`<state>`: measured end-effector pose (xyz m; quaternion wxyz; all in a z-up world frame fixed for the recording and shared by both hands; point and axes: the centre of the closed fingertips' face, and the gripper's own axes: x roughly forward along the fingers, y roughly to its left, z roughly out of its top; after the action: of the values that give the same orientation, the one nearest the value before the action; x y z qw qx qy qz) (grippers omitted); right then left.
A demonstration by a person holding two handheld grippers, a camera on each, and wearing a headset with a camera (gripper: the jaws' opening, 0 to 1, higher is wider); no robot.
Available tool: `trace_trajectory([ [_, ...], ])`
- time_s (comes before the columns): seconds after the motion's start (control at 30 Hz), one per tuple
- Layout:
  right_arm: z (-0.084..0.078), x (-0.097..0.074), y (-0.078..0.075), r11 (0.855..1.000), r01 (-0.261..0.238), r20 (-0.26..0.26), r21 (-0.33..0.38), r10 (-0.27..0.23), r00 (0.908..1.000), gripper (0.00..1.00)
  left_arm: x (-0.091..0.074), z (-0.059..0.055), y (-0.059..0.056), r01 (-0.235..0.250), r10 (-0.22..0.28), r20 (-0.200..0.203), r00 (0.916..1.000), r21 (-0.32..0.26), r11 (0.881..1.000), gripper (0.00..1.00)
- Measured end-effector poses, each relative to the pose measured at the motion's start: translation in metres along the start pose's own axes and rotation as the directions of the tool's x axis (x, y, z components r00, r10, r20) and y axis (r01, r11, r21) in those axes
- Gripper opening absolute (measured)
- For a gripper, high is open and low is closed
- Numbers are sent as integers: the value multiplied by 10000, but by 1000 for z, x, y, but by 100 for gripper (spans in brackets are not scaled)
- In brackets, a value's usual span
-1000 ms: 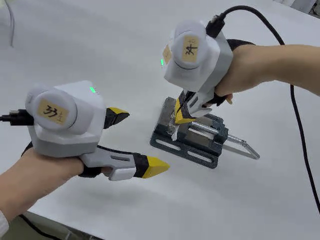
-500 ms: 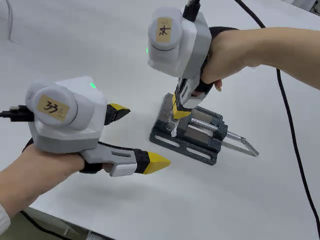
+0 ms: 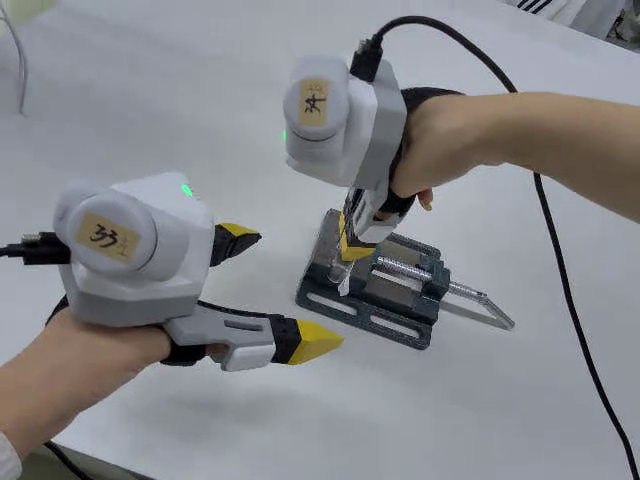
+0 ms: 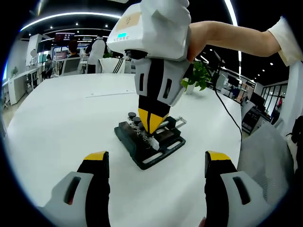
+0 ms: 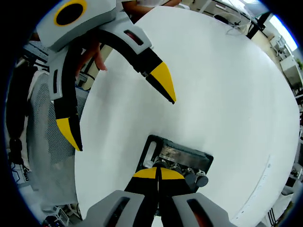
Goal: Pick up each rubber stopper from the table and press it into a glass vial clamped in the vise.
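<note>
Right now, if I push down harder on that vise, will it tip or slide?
Tipping seems unlikely: the vise sits low on a wide, flat base. It looks like heavy metal. Its slots look unbolted on the smooth table, so a sideways push might slide it.

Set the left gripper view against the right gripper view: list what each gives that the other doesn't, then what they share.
Left gripper view: the right gripper seen from outside, jaws together, pointing down at one end of the vise, with a potted plant behind it.
Right gripper view: the left gripper seen from the front, jaws wide apart, and a look down onto the vise from above.
Shared: the vise, the row of dark-topped vials standing at it, and the white table.
</note>
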<state>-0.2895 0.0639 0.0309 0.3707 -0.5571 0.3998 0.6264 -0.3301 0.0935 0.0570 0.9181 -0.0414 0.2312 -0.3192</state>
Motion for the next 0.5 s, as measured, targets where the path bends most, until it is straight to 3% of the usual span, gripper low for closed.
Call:
trace_trajectory([
  [0.17, -2, -2, 4, 9987, 244, 380, -440, -228, 9990, 0, -6, 8, 0, -157, 157, 24, 9999, 87, 9998, 81],
  [0.5, -2, -3, 0, 9977, 133, 985, -668, -67, 9951, 0, -15, 6, 2, -470, 470, 22, 9989, 77, 9989, 81],
])
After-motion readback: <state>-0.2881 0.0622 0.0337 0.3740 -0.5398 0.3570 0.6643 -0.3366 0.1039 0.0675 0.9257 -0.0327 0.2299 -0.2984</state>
